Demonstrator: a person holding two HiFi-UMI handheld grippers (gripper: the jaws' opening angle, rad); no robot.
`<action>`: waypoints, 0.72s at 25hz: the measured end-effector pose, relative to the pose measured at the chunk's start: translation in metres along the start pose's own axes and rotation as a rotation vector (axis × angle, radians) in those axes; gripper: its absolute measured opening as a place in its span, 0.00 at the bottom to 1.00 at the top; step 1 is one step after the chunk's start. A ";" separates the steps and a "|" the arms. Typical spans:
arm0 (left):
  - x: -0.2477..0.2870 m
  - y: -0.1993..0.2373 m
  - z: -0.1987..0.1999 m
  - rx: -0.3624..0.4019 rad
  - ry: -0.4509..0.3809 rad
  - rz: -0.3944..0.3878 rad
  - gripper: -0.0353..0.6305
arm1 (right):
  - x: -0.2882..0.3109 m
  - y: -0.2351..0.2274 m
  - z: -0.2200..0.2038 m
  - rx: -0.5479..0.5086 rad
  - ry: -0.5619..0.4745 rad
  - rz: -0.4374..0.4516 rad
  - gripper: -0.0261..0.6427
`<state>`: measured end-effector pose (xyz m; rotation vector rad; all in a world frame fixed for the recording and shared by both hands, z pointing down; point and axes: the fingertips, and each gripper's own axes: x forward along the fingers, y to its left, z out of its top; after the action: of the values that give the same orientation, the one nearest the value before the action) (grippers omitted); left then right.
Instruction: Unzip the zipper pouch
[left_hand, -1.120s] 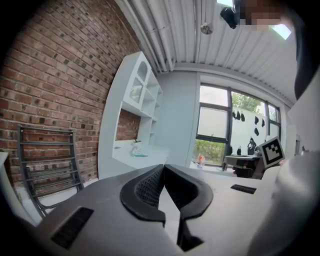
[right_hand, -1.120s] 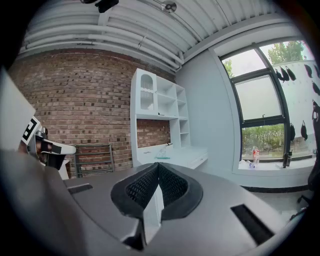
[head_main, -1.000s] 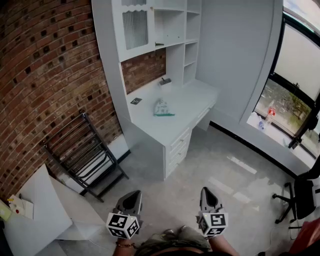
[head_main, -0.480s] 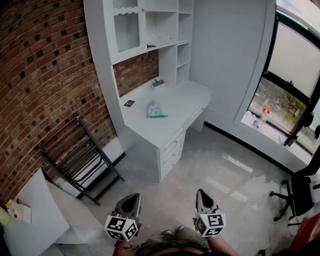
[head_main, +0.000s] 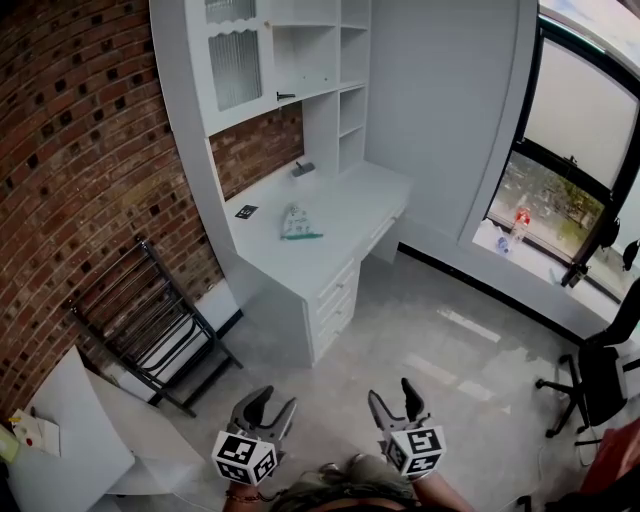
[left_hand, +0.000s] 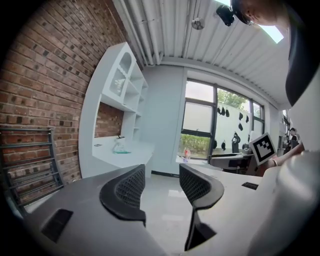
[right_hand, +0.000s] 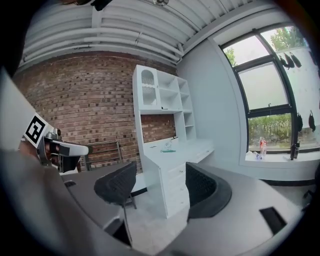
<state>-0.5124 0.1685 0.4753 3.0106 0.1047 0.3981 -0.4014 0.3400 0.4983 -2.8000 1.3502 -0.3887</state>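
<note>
Both grippers are empty and well apart from the task's thing; the left gripper (head_main: 275, 400) and the right gripper (head_main: 392, 392) are held low over the bare floor, each with its jaws parted, having just been opening, and with nothing between the pads; the zipper pouch (head_main: 297, 224) lies far ahead on the white tabletop (head_main: 345, 210), near the middle, below the shelf unit (head_main: 300, 60) and apart from a small dark object (head_main: 303, 168) nearer the back wall. The pouch looks small, pale and partly clear with a teal strip along its lower edge; it is probably light, soft and limp, so it would likely slide or crumple on the smooth tabletop if only the slider were pulled; the sensible hold seems to be one gripper pinching the fabric at the closed end of the zipper while the other takes the pull tab. From this range the zipper, its tab, which way it runs, and whether it is shut cannot be made out; any contents are too small to tell; the person's arms are cut off at the bottom edge of the head view.
</note>
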 end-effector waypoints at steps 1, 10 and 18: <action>0.003 -0.005 -0.001 0.010 0.007 -0.012 0.37 | 0.000 0.000 -0.001 0.001 0.003 0.008 0.49; 0.017 -0.024 0.001 0.013 -0.010 -0.008 0.87 | 0.005 -0.004 0.005 -0.011 -0.028 0.087 0.88; 0.040 -0.048 0.011 -0.017 -0.004 -0.028 0.91 | 0.013 -0.016 0.015 -0.046 -0.006 0.158 0.90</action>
<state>-0.4734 0.2188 0.4698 2.9891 0.1417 0.3878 -0.3779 0.3386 0.4883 -2.7017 1.5851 -0.3494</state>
